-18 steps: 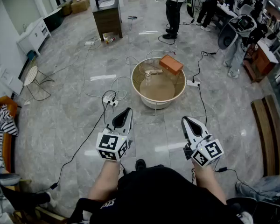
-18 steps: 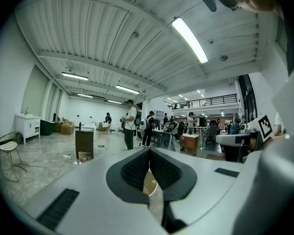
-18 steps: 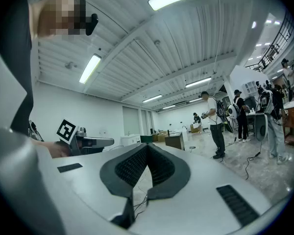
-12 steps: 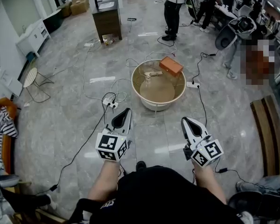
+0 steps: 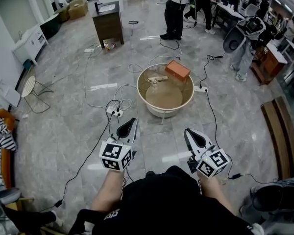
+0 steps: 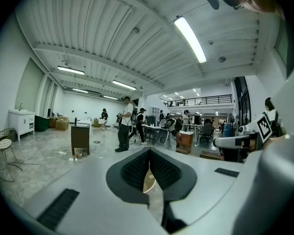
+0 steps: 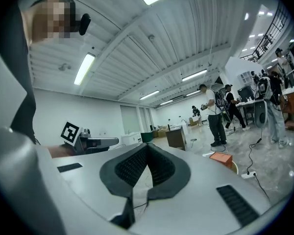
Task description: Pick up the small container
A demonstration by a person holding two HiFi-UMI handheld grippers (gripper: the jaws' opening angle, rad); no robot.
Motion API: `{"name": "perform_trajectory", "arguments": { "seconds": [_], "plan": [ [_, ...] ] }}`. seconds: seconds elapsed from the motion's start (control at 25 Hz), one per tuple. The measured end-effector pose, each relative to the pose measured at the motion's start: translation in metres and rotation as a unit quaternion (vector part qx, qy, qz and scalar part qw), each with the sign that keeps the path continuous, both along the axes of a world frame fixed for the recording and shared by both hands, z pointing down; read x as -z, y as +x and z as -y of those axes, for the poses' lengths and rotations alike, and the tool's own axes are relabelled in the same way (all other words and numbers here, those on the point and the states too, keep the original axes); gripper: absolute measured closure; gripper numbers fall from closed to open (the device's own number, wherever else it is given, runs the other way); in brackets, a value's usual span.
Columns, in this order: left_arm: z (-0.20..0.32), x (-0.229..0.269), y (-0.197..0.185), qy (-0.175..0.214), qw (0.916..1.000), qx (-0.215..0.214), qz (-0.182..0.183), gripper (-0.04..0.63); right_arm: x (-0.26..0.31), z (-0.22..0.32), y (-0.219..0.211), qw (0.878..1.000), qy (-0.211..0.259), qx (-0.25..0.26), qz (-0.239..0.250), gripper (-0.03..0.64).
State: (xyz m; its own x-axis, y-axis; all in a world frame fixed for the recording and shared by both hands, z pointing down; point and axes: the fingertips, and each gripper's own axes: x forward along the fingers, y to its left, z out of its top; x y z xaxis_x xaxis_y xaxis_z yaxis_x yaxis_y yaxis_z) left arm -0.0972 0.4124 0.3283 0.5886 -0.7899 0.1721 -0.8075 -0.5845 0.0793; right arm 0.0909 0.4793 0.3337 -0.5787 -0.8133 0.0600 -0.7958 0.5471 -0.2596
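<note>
A round beige tub [image 5: 143, 94] stands on the marble floor ahead of me. An orange box [image 5: 178, 70] rests on its far rim, and small pale items [image 5: 156, 80] lie inside near the back; I cannot tell which is the small container. My left gripper [image 5: 129, 124] is shut and empty, held short of the tub's near left. My right gripper [image 5: 192, 133] is also shut and empty, a little farther back on the right. In the left gripper view the jaws [image 6: 149, 151] meet. The right gripper view shows its jaws [image 7: 147, 146] closed too, with the orange box [image 7: 220, 158] beyond.
Cables and a white power strip [image 5: 114, 111] lie on the floor between me and the tub. A dark cabinet [image 5: 108, 21] and standing people [image 5: 175, 11] are farther back. A wire chair [image 5: 32, 84] is at the left, a wooden bench [image 5: 279, 136] at the right.
My right gripper has drifted a little left and nearer to me in the head view. The left gripper has barely moved. Both stay shut and empty.
</note>
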Motion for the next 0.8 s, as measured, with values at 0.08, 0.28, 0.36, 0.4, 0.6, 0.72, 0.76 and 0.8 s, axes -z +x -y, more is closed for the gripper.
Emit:
{"name": "perform_trajectory", "arguments": {
  "seconds": [0.08,0.28,0.36,0.4,0.6,0.72,0.76,0.8],
  "plan": [
    [0.001,-0.004,-0.005,-0.005,1.0,-0.004,-0.001,0.578,-0.01,-0.003,-0.004,1.0,-0.016,-0.005,0.001,0.604],
    [0.019,-0.014,-0.017,-0.016,0.9998,-0.008,-0.002,0.578,-0.02,0.013,-0.015,0.999,-0.034,-0.013,-0.001,0.604],
    [0.028,-0.019,-0.016,-0.021,0.9997,-0.012,-0.002,0.578,-0.024,0.021,-0.018,0.999,-0.034,-0.006,-0.001,0.604],
    [0.033,-0.021,-0.014,-0.023,0.9996,-0.014,-0.002,0.578,-0.028,0.026,-0.019,0.999,-0.034,-0.002,0.002,0.604],
    [0.064,-0.027,-0.01,-0.034,0.9993,-0.014,0.004,0.578,-0.038,0.07,-0.023,0.998,-0.054,0.013,0.008,0.603],
    [0.091,-0.04,-0.008,-0.05,0.9987,-0.002,0.008,0.578,-0.043,0.105,-0.023,0.998,-0.05,0.038,0.011,0.604],
    [0.1,-0.044,-0.005,-0.055,0.9985,0.0,0.009,0.578,-0.045,0.117,-0.021,0.998,-0.049,0.043,0.011,0.604],
    [0.111,-0.048,0.0,-0.058,0.9983,0.0,0.011,0.578,-0.046,0.13,-0.019,0.998,-0.05,0.046,0.012,0.603]
  ]
}}
